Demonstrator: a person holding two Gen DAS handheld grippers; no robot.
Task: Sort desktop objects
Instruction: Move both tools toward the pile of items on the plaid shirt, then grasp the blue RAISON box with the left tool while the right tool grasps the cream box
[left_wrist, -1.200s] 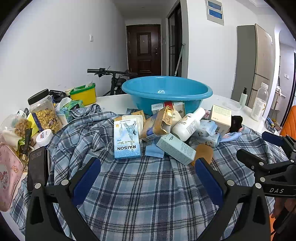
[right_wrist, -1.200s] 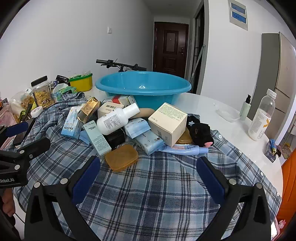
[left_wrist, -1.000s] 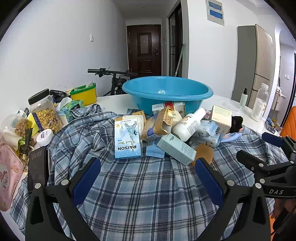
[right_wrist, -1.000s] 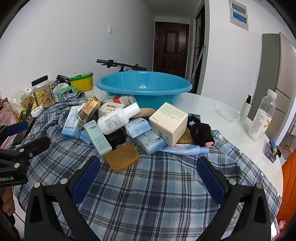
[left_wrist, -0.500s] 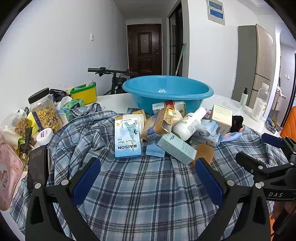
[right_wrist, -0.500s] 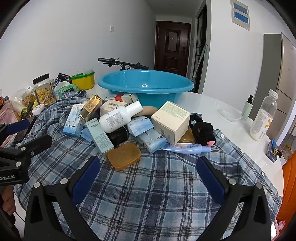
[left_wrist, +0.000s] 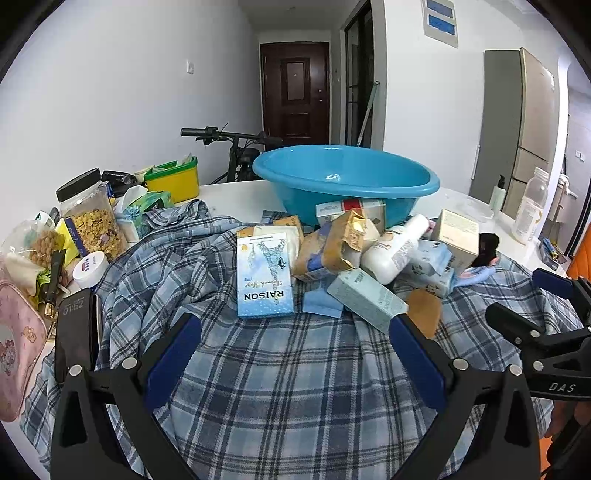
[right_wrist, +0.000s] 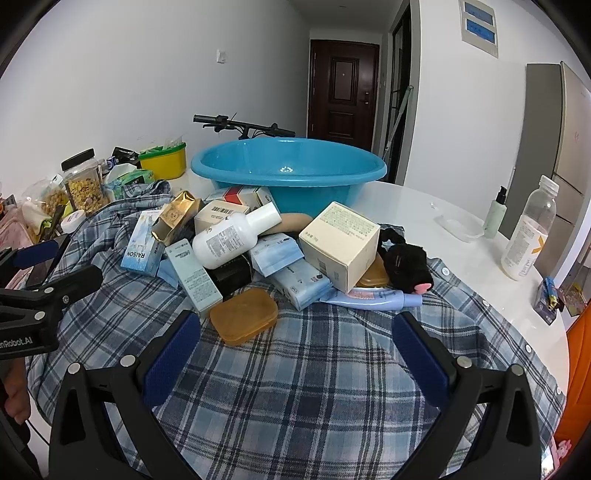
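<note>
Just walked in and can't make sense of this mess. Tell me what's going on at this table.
A person holds a two-finger tool in each hand over a plaid shirt spread on the white table. The left tool and right tool are both open and empty. A pile of boxes, a white bottle and an amber soap case sits unsorted before the empty blue basin.

The plaid shirt (right_wrist: 314, 369) is soft cloth. The blue basin (right_wrist: 288, 166) is shiny plastic. The white bottle (right_wrist: 232, 236) looks smooth. The cream box (right_wrist: 340, 243) is cardboard.
</note>
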